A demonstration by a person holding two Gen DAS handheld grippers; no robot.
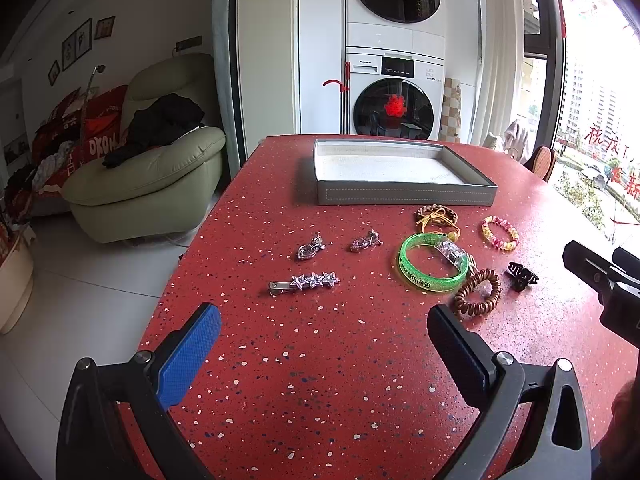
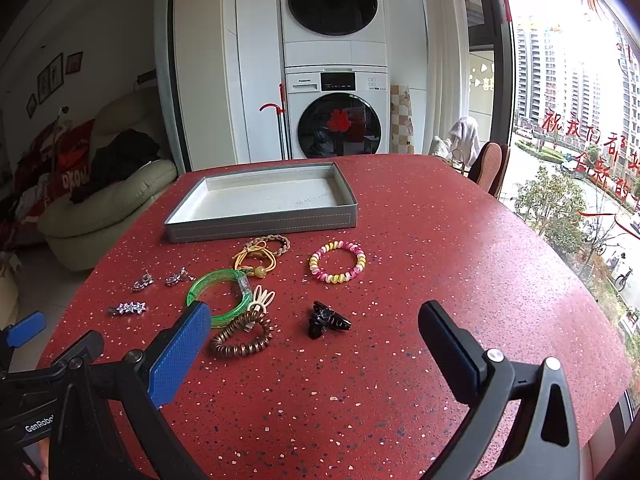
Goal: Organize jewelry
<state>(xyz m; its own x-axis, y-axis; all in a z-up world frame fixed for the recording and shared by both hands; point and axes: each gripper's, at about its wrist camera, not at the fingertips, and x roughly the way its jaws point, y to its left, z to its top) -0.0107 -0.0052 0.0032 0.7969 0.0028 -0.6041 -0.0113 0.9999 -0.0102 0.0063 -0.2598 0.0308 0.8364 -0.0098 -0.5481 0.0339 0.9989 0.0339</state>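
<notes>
An empty grey tray (image 1: 404,193) (image 2: 260,225) sits at the far side of the red table. In front of it lie a star hair clip (image 1: 305,282) (image 2: 127,308), two silver clips (image 1: 310,247) (image 1: 365,240), a green bangle (image 1: 433,268) (image 2: 219,298), a brown coil hair tie (image 1: 477,293) (image 2: 242,338), a black claw clip (image 1: 522,276) (image 2: 327,319), a pink-yellow bead bracelet (image 1: 500,233) (image 2: 338,262) and a braided band with yellow cord (image 1: 437,216) (image 2: 262,250). My left gripper (image 1: 324,332) is open and empty, just short of the star clip. My right gripper (image 2: 314,332) is open and empty, around the claw clip's near side.
The red speckled table (image 1: 320,360) (image 2: 440,260) drops off to the floor on the left. A green sofa (image 1: 148,168) stands at the far left, stacked washing machines (image 1: 394,92) behind, a chair (image 2: 490,168) and window at the right.
</notes>
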